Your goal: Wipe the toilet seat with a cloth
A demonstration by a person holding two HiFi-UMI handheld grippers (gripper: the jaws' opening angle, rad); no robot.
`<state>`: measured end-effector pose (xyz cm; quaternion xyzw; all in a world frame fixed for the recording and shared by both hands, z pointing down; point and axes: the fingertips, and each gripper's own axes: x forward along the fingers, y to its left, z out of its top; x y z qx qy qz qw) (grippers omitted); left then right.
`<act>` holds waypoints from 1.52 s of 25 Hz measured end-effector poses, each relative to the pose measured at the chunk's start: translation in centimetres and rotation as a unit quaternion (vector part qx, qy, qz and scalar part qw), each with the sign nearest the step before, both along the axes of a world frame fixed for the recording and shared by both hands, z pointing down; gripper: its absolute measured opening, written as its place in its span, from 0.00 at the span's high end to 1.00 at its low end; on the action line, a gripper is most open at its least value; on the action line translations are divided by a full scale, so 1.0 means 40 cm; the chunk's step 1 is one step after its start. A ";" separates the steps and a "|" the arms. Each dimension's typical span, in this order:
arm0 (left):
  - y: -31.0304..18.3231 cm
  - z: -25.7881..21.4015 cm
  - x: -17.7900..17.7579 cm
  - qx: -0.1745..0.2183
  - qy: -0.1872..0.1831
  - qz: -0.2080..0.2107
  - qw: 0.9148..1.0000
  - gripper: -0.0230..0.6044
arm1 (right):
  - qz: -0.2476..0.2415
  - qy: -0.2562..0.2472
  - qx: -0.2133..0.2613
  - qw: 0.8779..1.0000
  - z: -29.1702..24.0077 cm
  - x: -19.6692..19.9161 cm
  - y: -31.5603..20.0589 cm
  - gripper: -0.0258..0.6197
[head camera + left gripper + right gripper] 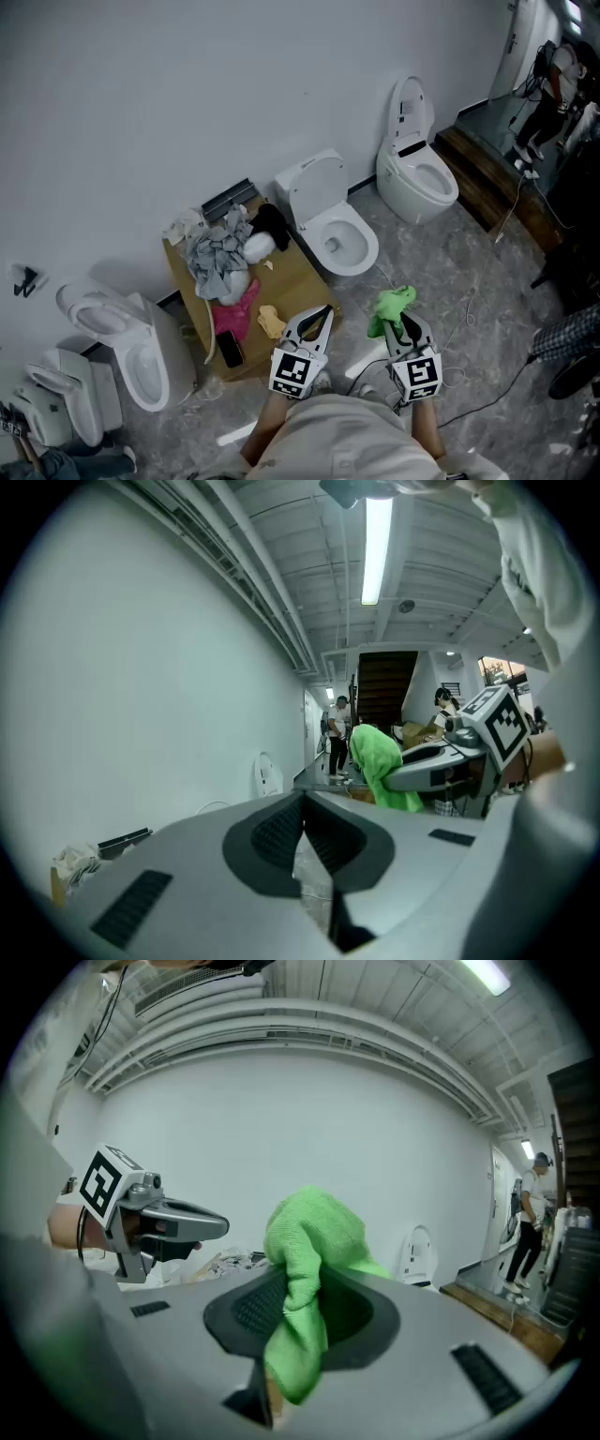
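A bright green cloth (391,307) is clamped in my right gripper (404,330), held up in front of me; the right gripper view shows the green cloth (305,1279) bunched between the jaws of my right gripper (298,1321). My left gripper (316,323) is beside it, shut with nothing between its jaws, its tips meeting in the left gripper view (302,829). A white toilet (335,228) with its lid raised stands on the floor ahead, its seat (342,241) exposed. The green cloth (380,766) also hangs to the right in the left gripper view.
A second white toilet (418,169) stands further right by a dark wooden step (483,176). A cardboard box (281,286) with rags, a pink cloth and a phone lies to my left. More toilets (131,342) lie at far left. Cables (469,291) cross the floor.
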<state>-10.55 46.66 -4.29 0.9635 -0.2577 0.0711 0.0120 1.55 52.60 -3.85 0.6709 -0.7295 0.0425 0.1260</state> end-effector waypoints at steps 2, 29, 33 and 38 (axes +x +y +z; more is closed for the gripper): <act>-0.024 0.007 -0.009 0.001 0.000 0.005 1.000 0.94 | 0.005 0.004 0.004 1.000 0.005 -0.007 -0.024 0.81; -0.358 0.029 0.181 -0.003 -0.002 0.001 1.000 0.94 | 0.028 0.000 -0.012 1.000 0.045 0.220 -0.340 0.81; -0.414 0.029 0.264 -0.004 -0.009 -0.017 1.000 0.94 | 0.008 -0.006 -0.018 1.000 0.045 0.303 -0.408 0.81; -0.475 0.032 0.369 -0.009 -0.017 -0.047 0.999 0.94 | -0.027 -0.016 -0.019 0.999 0.055 0.410 -0.486 0.81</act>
